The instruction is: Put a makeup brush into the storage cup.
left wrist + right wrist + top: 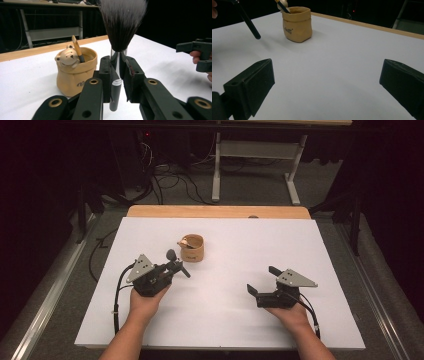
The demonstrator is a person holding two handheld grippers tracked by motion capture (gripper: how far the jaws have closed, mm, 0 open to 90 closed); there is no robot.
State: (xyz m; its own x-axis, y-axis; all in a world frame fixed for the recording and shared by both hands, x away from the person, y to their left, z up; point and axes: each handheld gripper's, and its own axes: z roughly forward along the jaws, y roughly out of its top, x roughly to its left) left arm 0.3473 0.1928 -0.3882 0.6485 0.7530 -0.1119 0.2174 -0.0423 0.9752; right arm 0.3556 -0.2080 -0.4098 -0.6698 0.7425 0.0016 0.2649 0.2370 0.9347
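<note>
A makeup brush [119, 37] stands upright at the centre of the left gripper view, clenched by its shiny metal collar in the left tool [119, 75]; the bristle tips are cut off at the top edge. Left of it, a tan bear-faced pot [75, 72] holds a second brush, its head hidden inside. In the high view the brush is small and dark, left of centre on the white worktop [225, 320]. The right tool [262, 279], lower right, gapes empty.

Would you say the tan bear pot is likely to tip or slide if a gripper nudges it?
The tan bear pot looks squat and broad-based, so it probably slides rather than tips. It seems ceramic, likely fragile. The brush leaning inside may shift.
</note>
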